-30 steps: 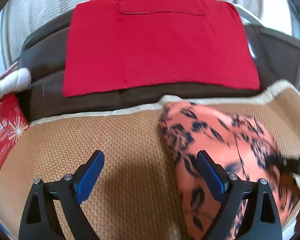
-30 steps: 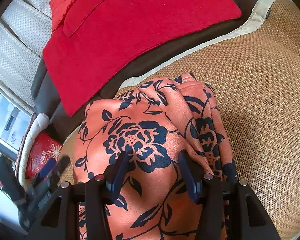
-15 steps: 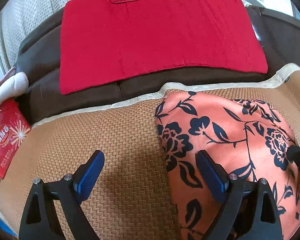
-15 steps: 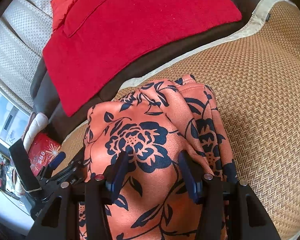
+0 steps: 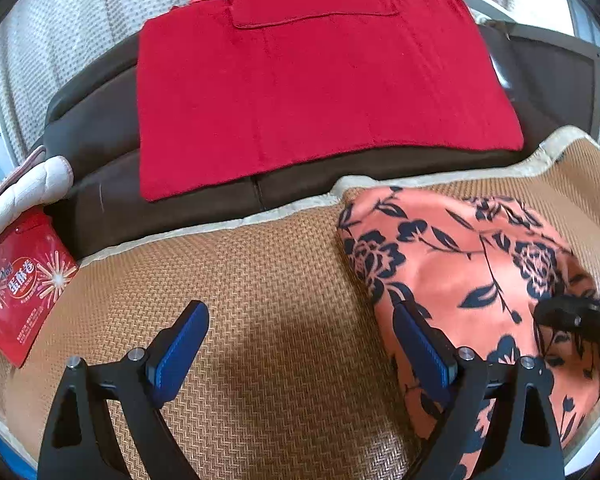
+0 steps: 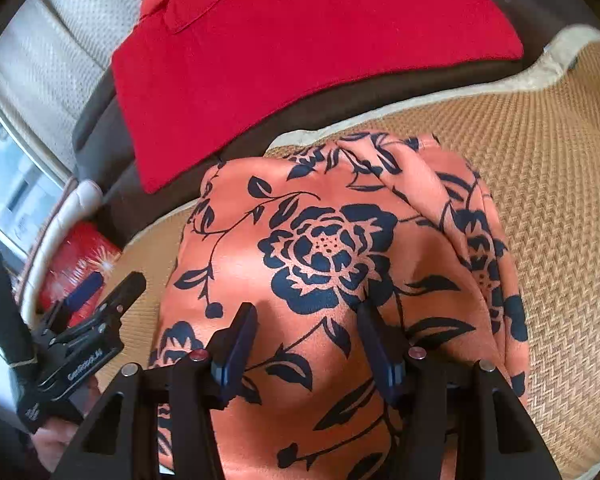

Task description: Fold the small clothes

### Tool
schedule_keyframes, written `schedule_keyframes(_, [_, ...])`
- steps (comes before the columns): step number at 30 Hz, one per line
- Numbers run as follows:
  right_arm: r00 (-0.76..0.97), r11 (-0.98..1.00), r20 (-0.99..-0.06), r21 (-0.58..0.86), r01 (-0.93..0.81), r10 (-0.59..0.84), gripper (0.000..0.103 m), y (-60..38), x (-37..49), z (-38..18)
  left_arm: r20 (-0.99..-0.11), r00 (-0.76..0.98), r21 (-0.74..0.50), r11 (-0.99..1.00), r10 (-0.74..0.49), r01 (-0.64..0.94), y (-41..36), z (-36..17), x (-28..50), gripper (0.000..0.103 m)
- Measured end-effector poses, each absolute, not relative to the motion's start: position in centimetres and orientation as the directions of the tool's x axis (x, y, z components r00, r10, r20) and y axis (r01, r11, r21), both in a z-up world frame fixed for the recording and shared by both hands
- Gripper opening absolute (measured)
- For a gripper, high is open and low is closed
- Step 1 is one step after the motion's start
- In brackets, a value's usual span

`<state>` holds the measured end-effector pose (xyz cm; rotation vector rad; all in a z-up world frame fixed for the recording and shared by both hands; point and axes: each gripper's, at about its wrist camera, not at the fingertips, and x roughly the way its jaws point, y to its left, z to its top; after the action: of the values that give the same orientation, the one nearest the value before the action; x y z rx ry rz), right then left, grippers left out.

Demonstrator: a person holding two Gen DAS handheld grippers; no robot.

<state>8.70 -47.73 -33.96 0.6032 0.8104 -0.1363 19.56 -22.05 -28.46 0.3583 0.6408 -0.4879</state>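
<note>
An orange garment (image 5: 460, 264) with a dark blue flower print lies in a folded bundle on the woven straw mat (image 5: 260, 280). My left gripper (image 5: 299, 312) is open above the mat, and its right finger (image 5: 416, 340) hangs over the garment's left edge. My right gripper (image 6: 307, 312) hovers over the middle of the garment (image 6: 328, 248), jaws about half apart, with no cloth pinched between the pads. The left gripper (image 6: 110, 286) shows at the lower left of the right wrist view. The right gripper's tip (image 5: 572, 316) shows at the right edge of the left wrist view.
A red cloth (image 5: 320, 80) with a pocket is spread on the brown sofa seat (image 5: 96, 128) behind the mat. A red snack packet (image 5: 20, 284) and a white quilted cushion (image 5: 40, 176) lie at the left. The mat's pale hem (image 6: 560, 60) runs along the back.
The left gripper has come into the right wrist view and closer to the garment's left edge. Both views have rolled slightly. The garment's motion blur is gone. Neither gripper's jaws have changed.
</note>
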Motion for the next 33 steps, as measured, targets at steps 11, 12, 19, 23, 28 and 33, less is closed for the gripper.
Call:
schedule_keyframes(11, [0.657, 0.922, -0.719, 0.376, 0.090, 0.229, 0.057, -40.0, 6.6, -32.4, -0.655, 0.673, 0.129, 0.827, -0.343, 0.547, -22.2, -28.5, 20.5, 0.093])
schedule_keyframes(12, [0.610, 0.940, -0.762, 0.332, 0.079, 0.218, 0.057, -38.8, 7.2, -33.7, -0.656, 0.673, 0.126, 0.830, -0.341, 0.543, -22.1, -28.5, 20.6, 0.093])
schedule_keyframes(19, [0.627, 0.944, -0.759, 0.312, 0.111, 0.177, 0.056, -39.8, 6.6, -32.8, -0.655, 0.673, 0.120, 0.833, -0.343, 0.541, -21.9, -28.5, 20.7, 0.093])
schedule_keyframes(23, [0.753, 0.895, -0.649, 0.394, 0.211, 0.108, 0.063, -44.4, 4.0, -30.6, -0.652, 0.670, 0.107, 0.833, -0.354, 0.543, -21.6, -28.3, 20.8, 0.093])
schedule_keyframes(28, [0.818, 0.803, -0.575, 0.483, 0.350, -0.011, 0.070, -50.3, 1.2, -31.2, -0.642, 0.661, 0.071, 0.828, -0.388, 0.556, -21.4, -27.7, 20.4, 0.093])
schedule_keyframes(33, [0.812, 0.721, -0.582, 0.546, 0.427, -0.041, 0.070, -53.5, 0.2, -32.6, -0.614, 0.666, 0.063, 0.814, -0.424, 0.577, -21.7, -26.8, 19.5, 0.093])
